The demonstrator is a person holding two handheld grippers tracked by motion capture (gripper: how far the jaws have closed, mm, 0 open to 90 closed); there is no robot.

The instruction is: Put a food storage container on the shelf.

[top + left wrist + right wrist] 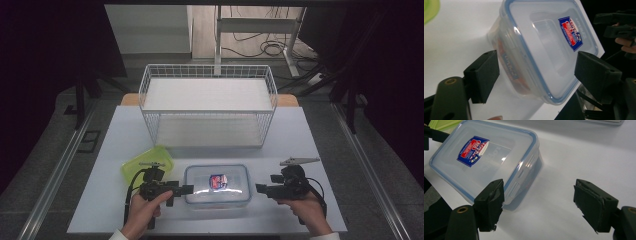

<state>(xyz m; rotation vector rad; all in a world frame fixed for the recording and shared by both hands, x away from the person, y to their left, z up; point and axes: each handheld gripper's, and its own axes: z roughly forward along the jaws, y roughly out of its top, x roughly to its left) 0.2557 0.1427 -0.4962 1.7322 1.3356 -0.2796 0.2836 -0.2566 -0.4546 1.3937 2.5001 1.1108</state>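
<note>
A clear plastic container (216,184) with a blue-rimmed lid and a red and blue label lies on the white table near its front edge. My left gripper (182,192) is at the container's left end, level with it. In the left gripper view the jaws (537,62) stand wide, with the near end of the container (544,50) between them and gaps at both pads. My right gripper (260,188) is just right of the container, open. In the right gripper view its jaws (540,187) have bare table between them, and the container (486,160) lies beside the left jaw.
A lime-green lid (147,162) lies on the table, behind my left gripper. A white wire rack (207,107) with two shelves stands across the back of the table (300,135). Dark floor and table legs lie beyond.
</note>
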